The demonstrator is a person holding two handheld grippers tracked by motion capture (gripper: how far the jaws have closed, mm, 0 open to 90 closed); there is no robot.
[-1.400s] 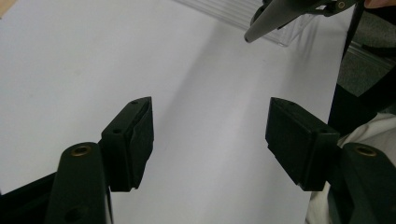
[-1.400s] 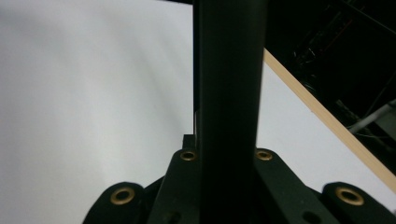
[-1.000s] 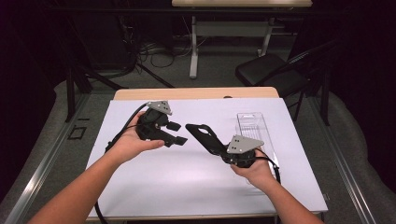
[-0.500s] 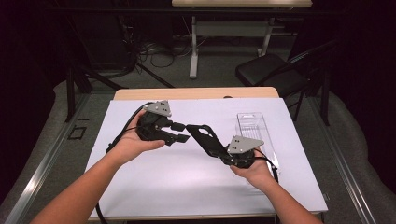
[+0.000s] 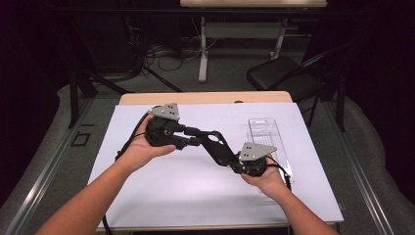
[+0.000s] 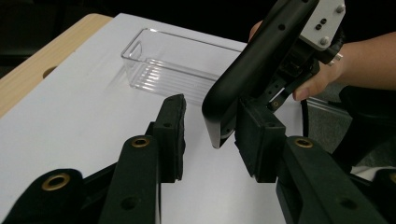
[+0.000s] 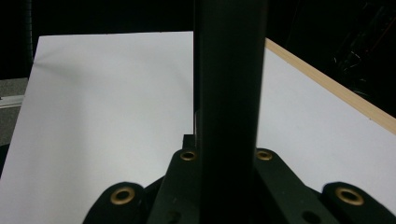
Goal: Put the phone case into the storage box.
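Passing a black slab from one gripper to the other looks like the work in hand, above the middle of the white counter. The right gripper has its jaws clamped on the slab's near end; in its own view the slab rises as a dark bar straight up from between them. The left gripper comes in from 9 o'clock. Its jaws have just been closing with the slab's rounded tip between them. In the left gripper view one pad looks to be against the tip, while the other pad stands apart from it, so the grip is not yet made.

The main risk, as I judge it, is a thin bite. Only the very tip sits between the left jaws, and it enters at a slant. If the right gripper lets go early, the slab could pivot or slip out and drop onto the counter. Closing with one pad already in contact may also push the slab sideways and twist it in the right jaws. Both grippers are crowded close, so a small turn of either wrist could knock them together.

A clear tray lies on the counter at 2 o'clock from the right gripper, near but not under the slab; it appears empty. A chair stands off the counter at 1 o'clock, and cables lie on the floor at 11 o'clock. Nothing sits between the slab and the tray.
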